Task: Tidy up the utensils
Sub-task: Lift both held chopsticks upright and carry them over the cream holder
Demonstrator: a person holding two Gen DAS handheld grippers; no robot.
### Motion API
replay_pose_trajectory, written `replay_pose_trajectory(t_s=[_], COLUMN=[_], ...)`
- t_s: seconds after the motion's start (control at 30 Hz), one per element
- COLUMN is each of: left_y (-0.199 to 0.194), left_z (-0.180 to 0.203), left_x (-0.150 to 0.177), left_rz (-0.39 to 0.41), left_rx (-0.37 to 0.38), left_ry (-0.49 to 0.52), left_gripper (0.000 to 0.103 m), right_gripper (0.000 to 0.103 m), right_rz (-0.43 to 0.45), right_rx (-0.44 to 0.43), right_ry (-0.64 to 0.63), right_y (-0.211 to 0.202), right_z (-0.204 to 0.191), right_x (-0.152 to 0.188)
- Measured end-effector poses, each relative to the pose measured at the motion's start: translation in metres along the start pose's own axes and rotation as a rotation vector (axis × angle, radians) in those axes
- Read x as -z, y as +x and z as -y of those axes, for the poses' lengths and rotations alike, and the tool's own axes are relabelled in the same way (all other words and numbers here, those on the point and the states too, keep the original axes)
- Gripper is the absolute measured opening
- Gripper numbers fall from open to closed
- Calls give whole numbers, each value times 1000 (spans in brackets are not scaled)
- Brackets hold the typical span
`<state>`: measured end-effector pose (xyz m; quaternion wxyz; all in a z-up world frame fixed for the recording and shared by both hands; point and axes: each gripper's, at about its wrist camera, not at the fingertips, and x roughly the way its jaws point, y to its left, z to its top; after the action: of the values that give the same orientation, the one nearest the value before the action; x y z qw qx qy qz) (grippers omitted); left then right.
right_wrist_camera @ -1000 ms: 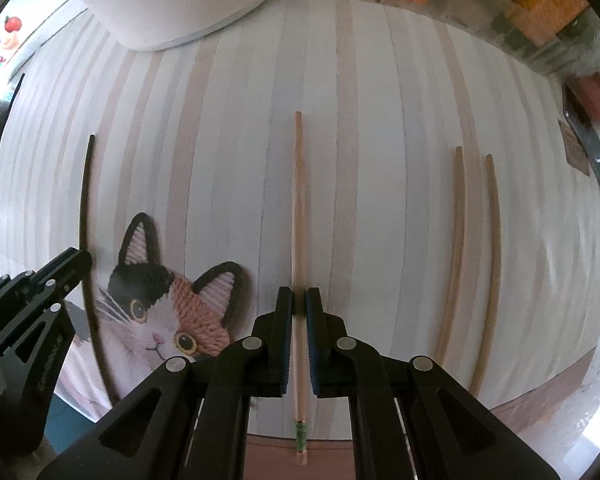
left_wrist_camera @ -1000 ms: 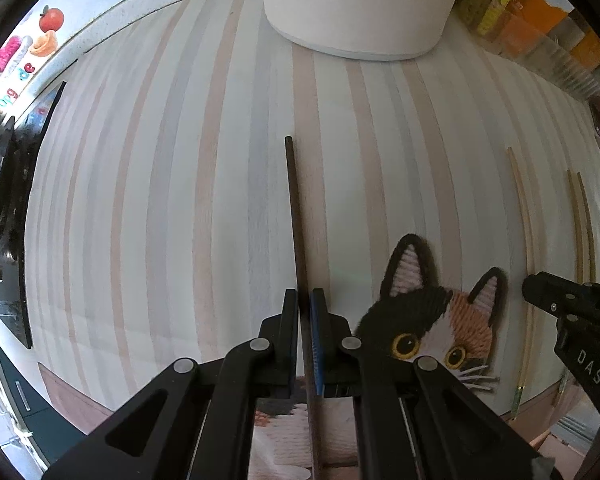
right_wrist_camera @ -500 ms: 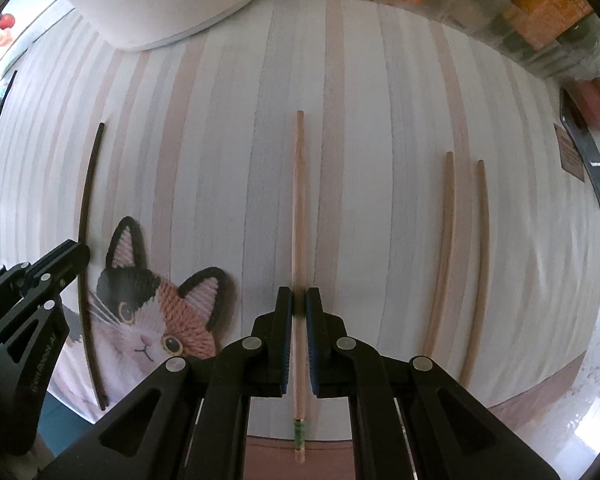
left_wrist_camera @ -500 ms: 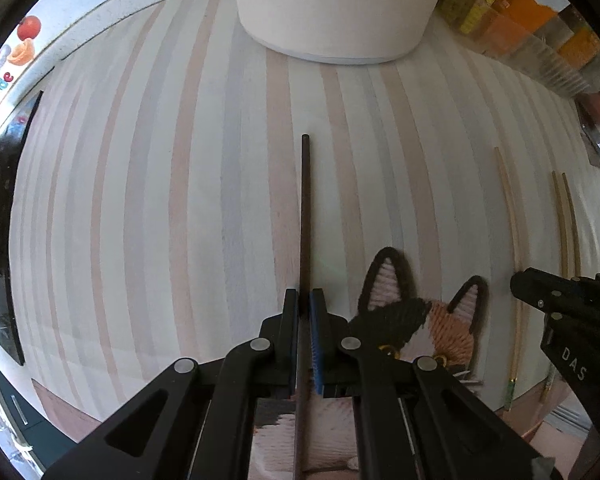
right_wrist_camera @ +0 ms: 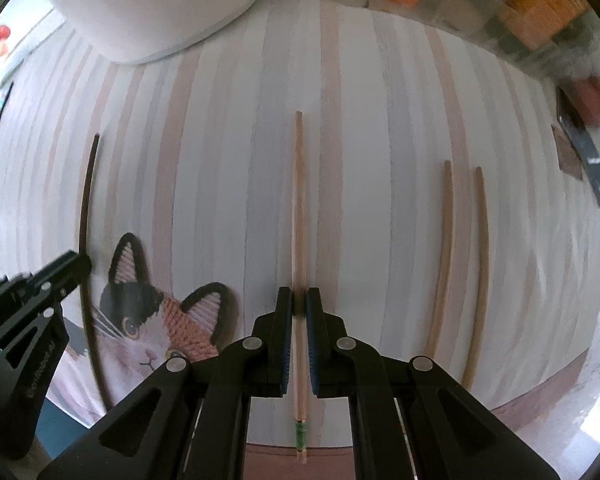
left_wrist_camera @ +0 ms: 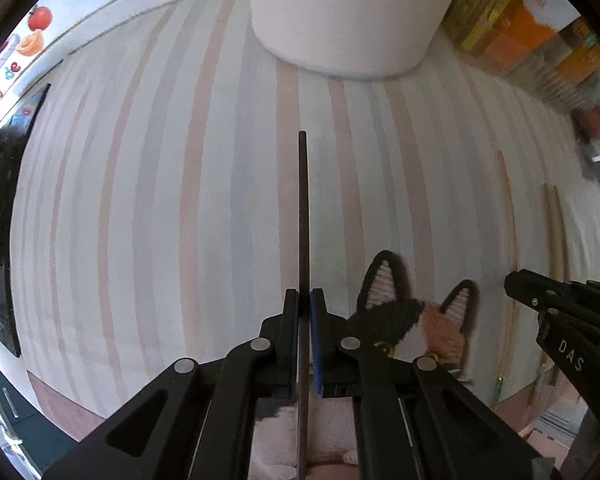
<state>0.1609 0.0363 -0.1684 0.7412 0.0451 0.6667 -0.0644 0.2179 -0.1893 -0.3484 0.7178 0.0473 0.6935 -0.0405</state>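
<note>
Left wrist view: the left tongs (left_wrist_camera: 304,320) are closing on a thin dark brown chopstick (left_wrist_camera: 302,216), pads pinching its shaft partway along; the tip is pointing toward a large white cylindrical container (left_wrist_camera: 352,16) at the far end of the tabletop. Whether the stick is lifted or resting on the cloth, I cannot tell.

Right wrist view: the right tongs (right_wrist_camera: 299,316) are likewise gripping a pale wooden chopstick with a green-banded end (right_wrist_camera: 299,216), jaws shut on the shaft, the banded end trailing back under the tongs.

Outward from the tongs: both sticks are sitting over a pastel striped tablecloth (right_wrist_camera: 380,120). A knitted calico cat-face mat (right_wrist_camera: 160,320) is lying between the two tongs. To the right of the right tongs, two plain wooden chopsticks (right_wrist_camera: 444,256) are lying side by side on the cloth, close together but apart, not held by anything. Orange and yellow packages (left_wrist_camera: 520,36) are lining the far right edge.

Progress, as judged: two mismatched sticks are in hand, neither yet deposited anywhere. The white container is looking like a probable destination, though its opening is out of frame. The plain pair is awaiting handling. Task is reading as early to middle; nothing visibly sorted yet.
</note>
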Motion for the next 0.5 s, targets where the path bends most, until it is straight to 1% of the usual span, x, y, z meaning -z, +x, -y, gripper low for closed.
replay_pose_trajectory(t_s=[0.1, 0.2, 0.37, 0.5], left_y=[-17, -35, -58, -81], left_z=[-7, -15, -25, -23], left_x=[0, 2, 10, 16], left_rz=[32, 66, 132, 195], left_rx=[18, 37, 31, 10], left_ry=[-8, -26, -66, -64], left_gripper=[3, 3, 3, 3], right_gripper=[7, 7, 7, 7], right_rz=[28, 66, 123, 173], right_rx=[-28, -61, -106, -130], right_ry=[1, -8, -12, -13], right_y=[-7, -24, -50, -70], right_z=[7, 10, 15, 19], right_x=[6, 10, 16, 20])
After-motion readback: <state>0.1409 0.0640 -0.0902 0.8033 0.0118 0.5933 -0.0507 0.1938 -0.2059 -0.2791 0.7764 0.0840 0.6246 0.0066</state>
